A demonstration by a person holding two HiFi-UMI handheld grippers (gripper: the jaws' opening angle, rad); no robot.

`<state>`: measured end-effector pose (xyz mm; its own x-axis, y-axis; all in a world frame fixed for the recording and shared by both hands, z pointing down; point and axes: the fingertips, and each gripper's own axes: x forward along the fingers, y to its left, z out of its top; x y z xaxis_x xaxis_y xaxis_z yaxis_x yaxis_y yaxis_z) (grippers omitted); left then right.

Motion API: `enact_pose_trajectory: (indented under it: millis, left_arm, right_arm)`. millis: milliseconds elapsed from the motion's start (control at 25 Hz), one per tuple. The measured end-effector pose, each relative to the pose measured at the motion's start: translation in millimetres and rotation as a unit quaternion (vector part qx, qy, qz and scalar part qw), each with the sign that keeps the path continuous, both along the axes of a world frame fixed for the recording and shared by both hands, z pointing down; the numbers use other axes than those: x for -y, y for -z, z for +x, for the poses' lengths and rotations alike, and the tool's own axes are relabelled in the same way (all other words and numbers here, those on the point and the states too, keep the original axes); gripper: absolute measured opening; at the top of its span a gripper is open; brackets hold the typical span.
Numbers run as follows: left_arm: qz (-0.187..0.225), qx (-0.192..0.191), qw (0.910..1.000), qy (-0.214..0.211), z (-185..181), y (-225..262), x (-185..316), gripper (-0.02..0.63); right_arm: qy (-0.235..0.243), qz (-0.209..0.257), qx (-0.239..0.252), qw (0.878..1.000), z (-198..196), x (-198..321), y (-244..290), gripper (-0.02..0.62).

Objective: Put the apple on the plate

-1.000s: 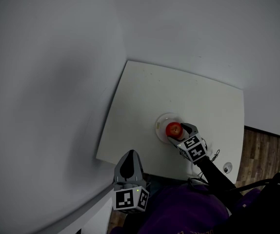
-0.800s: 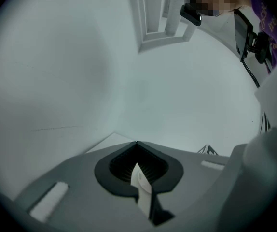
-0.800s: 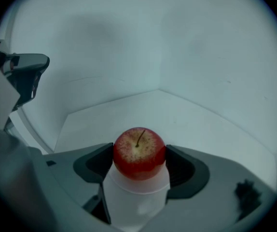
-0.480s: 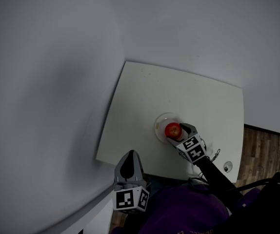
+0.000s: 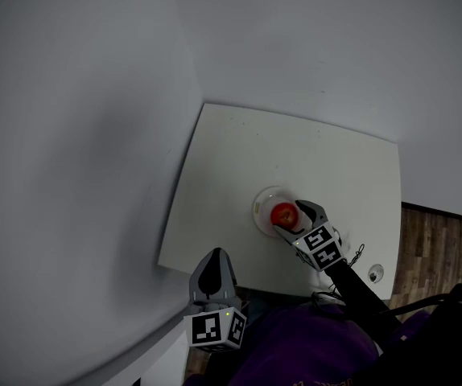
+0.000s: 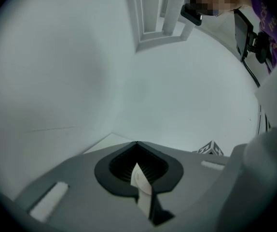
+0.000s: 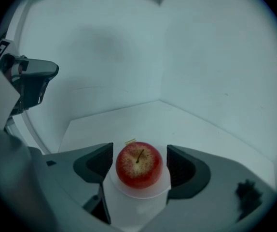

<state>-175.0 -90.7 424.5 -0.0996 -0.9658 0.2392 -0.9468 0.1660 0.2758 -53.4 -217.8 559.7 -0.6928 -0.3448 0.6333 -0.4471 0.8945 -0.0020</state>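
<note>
A red apple rests upright, stem up, on a small clear plate on the white table. My right gripper is open, its dark jaws on either side of the apple with a narrow gap on each side. Low at the table's near edge, my left gripper is off the table, its jaws closed together and holding nothing; a small white tag sticks up between them.
The table stands in a corner between two pale walls. A small round object lies near its front right corner. Wood floor shows to the right. The person's purple clothing fills the bottom of the head view.
The apple, plate and right gripper have drifted only slightly left in the head view. The left gripper has stayed put.
</note>
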Motion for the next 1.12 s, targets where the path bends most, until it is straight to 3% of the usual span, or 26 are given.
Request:
enact_pose_trajectory:
  millis: [280,440,480,600,640,760,1120]
  left_arm:
    - [0.004,0.001,0.9999,-0.012,10,3,6,0.006]
    - [0.01,0.0,0.9997,-0.023,18,4,12,0.006]
    - [0.012,0.0,0.9996,-0.026,20,5,13,0.006]
    - [0.015,0.0,0.9993,-0.036,28,6,16,0.006]
    - [0.016,0.0,0.9991,-0.039,30,6,17,0.006]
    - [0.018,0.002,0.9988,-0.046,36,9,20,0.006]
    - [0.019,0.006,0.9975,-0.068,50,10,31,0.006]
  right_arm:
    - [-0.018,-0.001,0.053,0.998,14,0,36,0.339]
    - [-0.023,0.02,0.081,0.996,27,-3,61,0.331]
    - [-0.031,0.031,0.087,0.995,32,-2,69,0.304]
    - [-0.07,0.065,0.099,0.991,52,3,89,0.078]
    - [-0.079,0.073,0.101,0.989,58,5,94,0.052]
    - [-0.096,0.091,0.105,0.986,71,8,106,0.013]
    - [-0.114,0.12,0.117,0.979,90,13,122,0.009]
